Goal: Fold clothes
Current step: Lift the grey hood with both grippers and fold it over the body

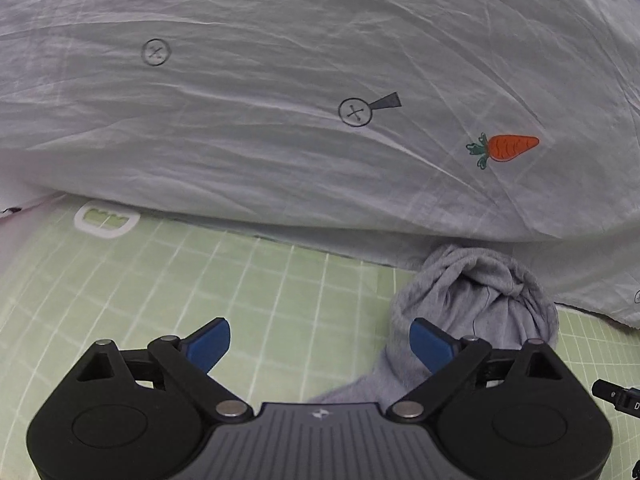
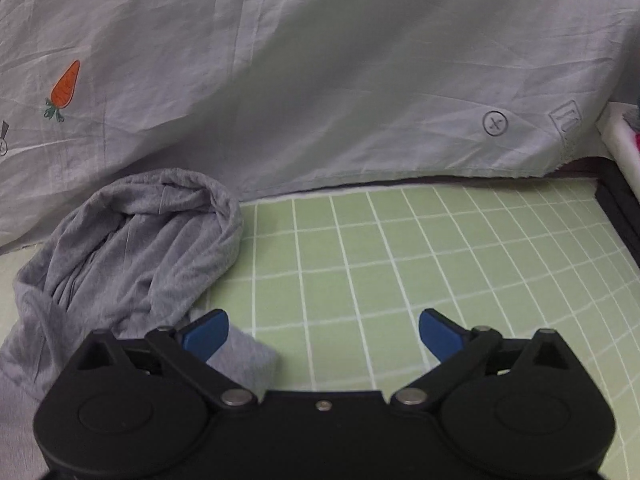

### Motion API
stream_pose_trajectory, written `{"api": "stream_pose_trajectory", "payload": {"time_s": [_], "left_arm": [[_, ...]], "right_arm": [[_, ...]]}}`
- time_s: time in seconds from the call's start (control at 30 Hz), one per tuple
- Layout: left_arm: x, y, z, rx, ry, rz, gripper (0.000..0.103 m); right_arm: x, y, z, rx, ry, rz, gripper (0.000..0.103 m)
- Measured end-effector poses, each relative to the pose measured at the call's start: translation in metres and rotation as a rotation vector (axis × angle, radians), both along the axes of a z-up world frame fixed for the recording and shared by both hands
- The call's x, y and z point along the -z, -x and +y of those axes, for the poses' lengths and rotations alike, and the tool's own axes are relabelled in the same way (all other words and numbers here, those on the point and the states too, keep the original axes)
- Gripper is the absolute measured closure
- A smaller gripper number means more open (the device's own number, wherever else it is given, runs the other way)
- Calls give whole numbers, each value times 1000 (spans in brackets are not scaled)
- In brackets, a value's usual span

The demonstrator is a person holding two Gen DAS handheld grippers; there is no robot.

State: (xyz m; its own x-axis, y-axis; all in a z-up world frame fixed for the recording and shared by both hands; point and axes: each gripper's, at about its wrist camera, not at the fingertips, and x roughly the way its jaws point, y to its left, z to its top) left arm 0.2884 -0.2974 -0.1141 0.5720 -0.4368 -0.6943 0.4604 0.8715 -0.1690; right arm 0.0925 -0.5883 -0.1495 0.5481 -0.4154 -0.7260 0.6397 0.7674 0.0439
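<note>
Right wrist view: the right gripper point(image 2: 323, 332) and left gripper point(image 1: 320, 342) both gape wide, empty. With the grey garment point(image 2: 132, 248) bunched near the green mat's point(image 2: 440, 260) back edge, each should pinch 1 layer at separate corners.

A green cutting mat point(image 2: 420, 264) with a white grid covers the table. Behind it, toward twelve o'clock, hangs a wrinkled white sheet point(image 1: 280, 80) printed with carrots point(image 1: 508, 148) and buttons point(image 1: 355, 112). At three o'clock, perhaps a white foam block point(image 2: 622, 140).
</note>
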Motion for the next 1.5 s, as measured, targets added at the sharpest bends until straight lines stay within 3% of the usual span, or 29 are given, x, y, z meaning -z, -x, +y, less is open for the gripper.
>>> {"api": "stream_pose_trajectory", "payload": {"time_s": [0.23,0.43,0.6,0.73,1.1,1.5], "left_arm": [[25,-41,-59,125,-58,28,7],[52,-45,-75,94,-194,19,7],[64,-47,-71,22,-296,-37,6],[54,-47,-64,-42,-272,-68,6],[-16,-23,-35,-111,-150,-211,6],[-55,34,5,-135,-53,-241,6]], "right_arm": [[18,-70,-36,-58,-7,-4,0],[37,-96,-45,-92,29,92,0],[37,-96,-42,-118,99,141,0],[30,-89,-42,-97,137,145,0],[-28,-50,-21,-32,201,13,0],[-76,21,18,8,267,-60,0]]}}
